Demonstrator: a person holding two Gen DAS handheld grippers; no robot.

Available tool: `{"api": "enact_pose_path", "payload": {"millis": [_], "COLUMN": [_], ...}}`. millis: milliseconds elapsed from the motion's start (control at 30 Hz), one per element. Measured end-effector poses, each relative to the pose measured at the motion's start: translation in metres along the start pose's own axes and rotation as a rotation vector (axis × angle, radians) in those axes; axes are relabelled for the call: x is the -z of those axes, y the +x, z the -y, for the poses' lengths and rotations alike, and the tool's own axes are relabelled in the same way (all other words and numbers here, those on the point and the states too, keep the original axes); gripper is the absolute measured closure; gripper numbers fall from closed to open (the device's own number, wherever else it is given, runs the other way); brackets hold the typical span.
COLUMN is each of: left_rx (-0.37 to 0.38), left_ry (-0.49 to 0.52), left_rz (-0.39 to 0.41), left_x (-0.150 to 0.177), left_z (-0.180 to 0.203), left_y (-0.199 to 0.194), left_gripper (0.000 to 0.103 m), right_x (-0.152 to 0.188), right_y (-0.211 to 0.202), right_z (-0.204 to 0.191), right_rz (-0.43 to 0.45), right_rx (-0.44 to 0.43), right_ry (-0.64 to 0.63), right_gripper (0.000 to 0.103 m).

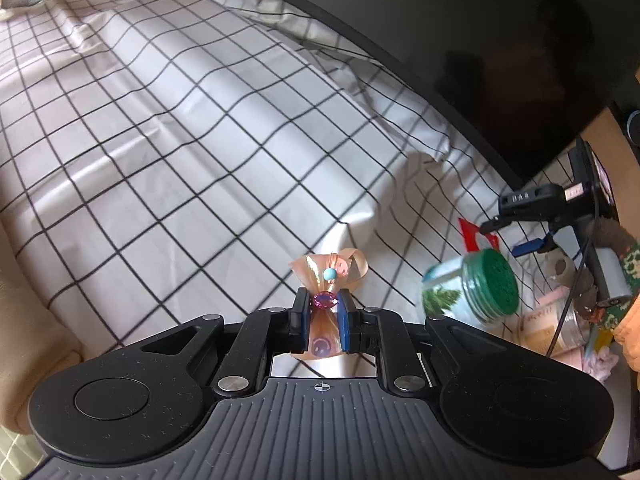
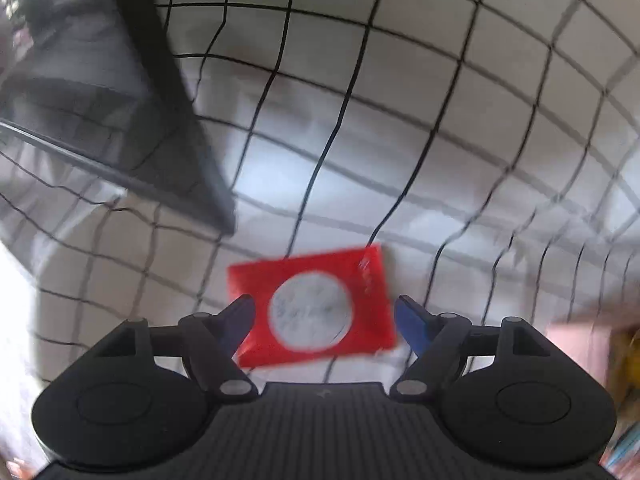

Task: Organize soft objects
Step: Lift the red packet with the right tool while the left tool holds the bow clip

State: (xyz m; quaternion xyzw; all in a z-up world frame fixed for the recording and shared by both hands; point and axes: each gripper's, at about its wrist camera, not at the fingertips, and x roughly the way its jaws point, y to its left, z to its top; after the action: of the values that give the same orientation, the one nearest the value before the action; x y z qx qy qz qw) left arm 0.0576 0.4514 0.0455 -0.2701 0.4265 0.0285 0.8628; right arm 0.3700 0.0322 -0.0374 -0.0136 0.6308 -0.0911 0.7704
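My left gripper [image 1: 324, 304] is shut on a small peach ribbon bow [image 1: 326, 280] with a pink gem, a blue bead and a purple smiley, held above the white checked cloth [image 1: 180, 140]. My right gripper [image 2: 324, 312] is open, its jaws standing either side of a flat red packet with a white round disc [image 2: 312, 308] lying on the checked cloth [image 2: 440, 100]. The right gripper's body also shows at the right of the left wrist view [image 1: 560, 208], above a corner of the red packet [image 1: 472, 236].
A large black panel [image 1: 480, 48] stands over the cloth's far edge; it also shows in the right wrist view [image 2: 100, 92]. A green-lidded jar [image 1: 476, 288], a tape roll [image 1: 560, 268] and pink and orange soft things [image 1: 592, 340] crowd the right side.
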Motion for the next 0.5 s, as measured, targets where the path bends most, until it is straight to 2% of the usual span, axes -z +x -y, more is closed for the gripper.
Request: {"api": "enact_pose_path", "payload": {"millis": [100,167,300,367,500], "left_rx": [-0.003,-0.002,-0.001,0.002,0.011], "left_ry": [-0.014,-0.016,-0.018,-0.017,-0.01], "left_rz": [-0.012,-0.019,-0.024,-0.026,-0.037], "left_x": [-0.001,-0.003,-0.005,-0.006,-0.006], "left_z": [-0.006,-0.008,-0.011,-0.01,-0.008], "left_y": [0.005,0.008,0.013,0.015,0.02], "left_gripper": [0.087,0.087,0.087,0.087,0.087], "right_x": [-0.003,0.0,0.006,0.011,0.024], "right_y": [0.012,0.014,0.014,0.014,0.017], "right_z": [0.012,0.02,0.018,0.008,-0.027], "right_rz": [-0.03,-0.018,-0.019,-0.014,0.001], "right_rx": [-0.053,-0.123,-0.196,-0.173,-0.042], "right_ry": [0.068,0.135,0.169,0.135,-0.065], "right_gripper": [0.026,0.016,0.006,0.001,0.0]}}
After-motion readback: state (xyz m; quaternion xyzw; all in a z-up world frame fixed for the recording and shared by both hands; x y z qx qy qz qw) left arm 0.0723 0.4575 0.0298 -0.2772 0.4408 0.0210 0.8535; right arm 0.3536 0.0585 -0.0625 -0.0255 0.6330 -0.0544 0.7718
